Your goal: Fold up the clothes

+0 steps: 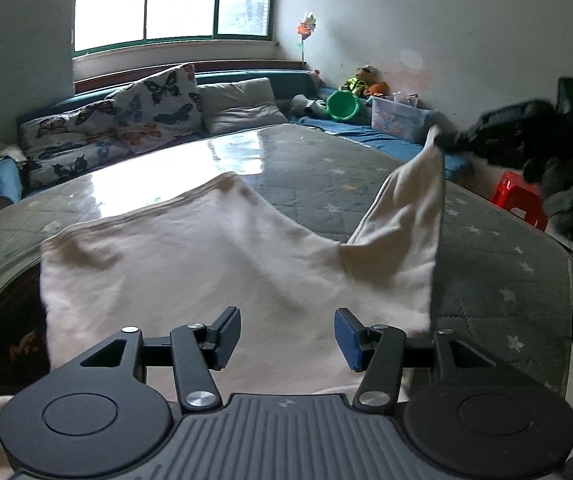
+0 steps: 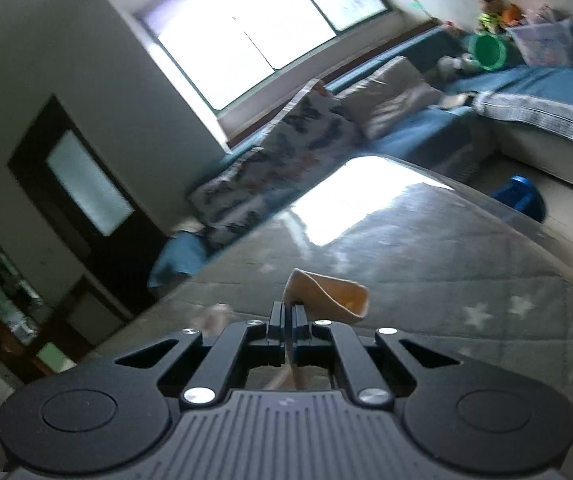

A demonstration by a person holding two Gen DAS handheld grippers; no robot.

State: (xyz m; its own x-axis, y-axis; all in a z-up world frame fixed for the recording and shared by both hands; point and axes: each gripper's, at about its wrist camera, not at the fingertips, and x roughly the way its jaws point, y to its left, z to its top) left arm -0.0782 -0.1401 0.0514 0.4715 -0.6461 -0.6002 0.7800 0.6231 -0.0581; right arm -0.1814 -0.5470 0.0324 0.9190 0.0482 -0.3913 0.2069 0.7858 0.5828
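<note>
The cream garment (image 1: 190,264) is lying spread flat on the desk (image 1: 326,184), except for its far right corner, which is being held up in the air. That corner is being pinched by the right gripper (image 2: 289,309), jaws clamped together on the cloth, with a small fold poking out past the tips. The left gripper (image 1: 288,338) is being held over the near hem, jaws standing apart, nothing between them. So the lifted corner is probably getting carried across toward the left edge, and the near edge is likely needing the left jaws next.
</note>
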